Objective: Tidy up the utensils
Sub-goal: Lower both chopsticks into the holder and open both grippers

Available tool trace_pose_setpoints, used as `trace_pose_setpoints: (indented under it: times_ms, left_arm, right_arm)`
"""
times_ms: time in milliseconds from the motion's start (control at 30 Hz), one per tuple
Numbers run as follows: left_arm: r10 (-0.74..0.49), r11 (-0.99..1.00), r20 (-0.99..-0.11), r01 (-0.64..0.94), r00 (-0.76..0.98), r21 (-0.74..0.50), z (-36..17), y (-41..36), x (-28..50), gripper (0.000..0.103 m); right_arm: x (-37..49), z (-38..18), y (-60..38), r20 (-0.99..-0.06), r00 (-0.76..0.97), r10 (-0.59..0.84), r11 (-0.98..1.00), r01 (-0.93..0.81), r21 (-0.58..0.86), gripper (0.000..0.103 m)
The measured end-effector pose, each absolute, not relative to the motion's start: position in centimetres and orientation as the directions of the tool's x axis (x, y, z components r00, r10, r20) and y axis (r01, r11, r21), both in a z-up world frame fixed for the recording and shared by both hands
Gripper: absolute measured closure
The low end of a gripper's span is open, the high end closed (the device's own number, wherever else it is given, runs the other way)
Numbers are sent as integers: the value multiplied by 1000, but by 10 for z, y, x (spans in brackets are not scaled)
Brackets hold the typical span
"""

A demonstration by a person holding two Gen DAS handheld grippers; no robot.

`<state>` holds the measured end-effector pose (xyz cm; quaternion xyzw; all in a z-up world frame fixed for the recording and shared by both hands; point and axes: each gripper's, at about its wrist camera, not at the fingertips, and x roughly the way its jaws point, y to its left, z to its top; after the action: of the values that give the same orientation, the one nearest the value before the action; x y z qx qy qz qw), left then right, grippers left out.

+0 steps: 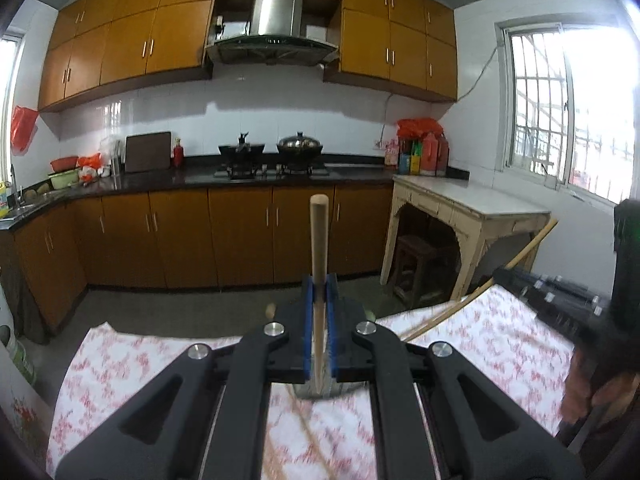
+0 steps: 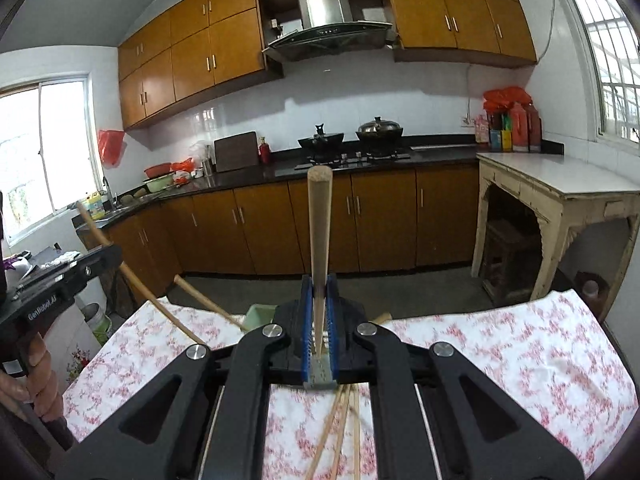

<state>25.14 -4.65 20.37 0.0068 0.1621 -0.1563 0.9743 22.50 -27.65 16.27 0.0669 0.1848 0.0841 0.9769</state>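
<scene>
I hold each claw, left gripper (image 1: 319, 300) and right gripper (image 2: 319, 300), pinched on a wooden utensil handle (image 1: 319, 240) (image 2: 319, 232) projecting forward beyond its fingertips, clear of the floral tablecloth (image 1: 500, 332) below, presumably for sorting.

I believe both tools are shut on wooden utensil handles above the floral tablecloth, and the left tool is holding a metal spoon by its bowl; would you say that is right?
Not quite. The left tool is shut on a wooden handle, not on a metal spoon's bowl, as the left wrist view shows. The rest holds: the right tool also grips a wooden handle, above the floral tablecloth.
</scene>
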Motion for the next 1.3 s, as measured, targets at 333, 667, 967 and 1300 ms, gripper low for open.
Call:
trace_pose_setpoints:
  times_ms: [333,667,967,1300]
  left_arm:
    - [-232,973,-271,225,934,-59,222,-70,313,96]
    - [-215,977,-382,195,899,-92,177,-64,354,96]
    - [-202,979,-428,177,881,-99,164,-50,359,91]
    - [-176,983,-378,141,909,-118,182,-24,322,80]
  right_arm:
    - [287,152,-267,-418,888,192,975,-124,185,96]
    - [312,115,-255,-522,823,223,970,-132,205,96]
    - [322,111,-265,-557,810,185,972,-68,225,94]
    - [296,134,-273,-507,849,149,976,-45,211,94]
